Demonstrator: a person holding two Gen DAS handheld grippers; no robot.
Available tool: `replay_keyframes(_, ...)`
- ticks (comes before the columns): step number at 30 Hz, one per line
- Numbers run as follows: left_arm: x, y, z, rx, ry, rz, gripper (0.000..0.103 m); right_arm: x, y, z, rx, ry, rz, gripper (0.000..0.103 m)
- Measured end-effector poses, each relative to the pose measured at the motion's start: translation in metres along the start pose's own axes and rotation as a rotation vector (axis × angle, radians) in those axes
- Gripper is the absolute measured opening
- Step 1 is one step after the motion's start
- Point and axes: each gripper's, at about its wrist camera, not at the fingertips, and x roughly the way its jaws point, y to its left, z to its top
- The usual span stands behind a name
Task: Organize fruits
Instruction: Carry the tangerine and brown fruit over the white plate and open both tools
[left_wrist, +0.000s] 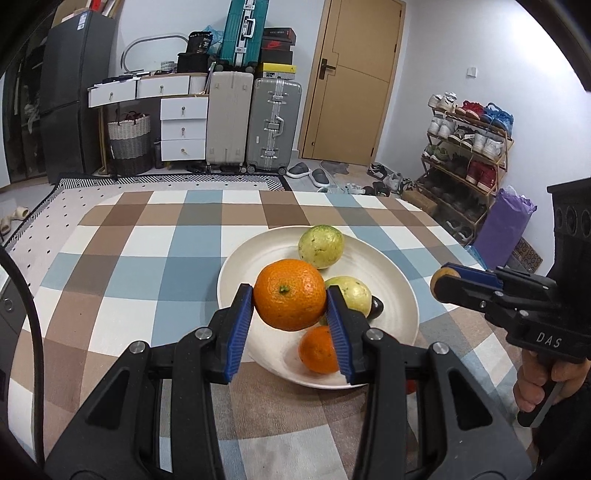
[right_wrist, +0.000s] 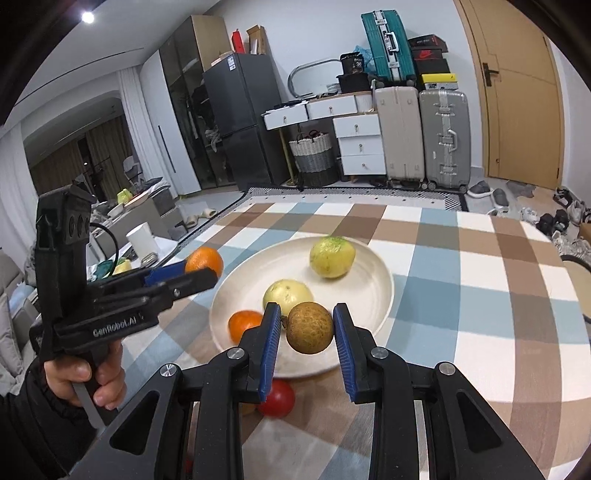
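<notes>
Now left claw (left_wrist: 290, 319) clamped on big orange (left_wrist: 289, 293), held above plate (left_wrist: 240, 266); right claw (right_wrist: 307, 341) clamped on small brown fruit (right_wrist: 309, 327). Plate on checkered worktop (left_wrist: 147, 258) holds small orange (left_wrist: 317, 350), two yellow-green fruits (left_wrist: 320, 245). Red fruit (right_wrist: 279, 400) beside plate.

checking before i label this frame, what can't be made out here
- Dark fruit on the plate, left wrist view: mostly hidden behind the left gripper and a guava; kind unclear.
- Red fruit, right wrist view: partly covered by the right gripper; kind unclear.
- Small orange, right wrist view: blurred, part behind a finger.
- Whether the held orange and brown fruit clear the plate: no side view.
</notes>
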Motion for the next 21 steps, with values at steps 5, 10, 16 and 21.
replay_keyframes(5,0.01,0.004,-0.004,-0.005,0.013,0.01,0.037,0.012,-0.001,-0.001,0.008,0.016,-0.002,0.03)
replay_keyframes(10,0.019,0.011,-0.007,-0.017,0.026,0.026,0.037,0.026,-0.001,-0.009,0.011,0.056,0.004,0.03)
replay_keyframes(16,0.025,0.015,-0.009,-0.027,0.041,0.031,0.037,0.033,0.003,-0.015,-0.008,0.082,0.006,0.03)
replay_keyframes(21,0.026,0.012,-0.009,-0.005,0.044,0.041,0.037,0.034,0.003,-0.015,-0.006,0.087,0.008,0.03)
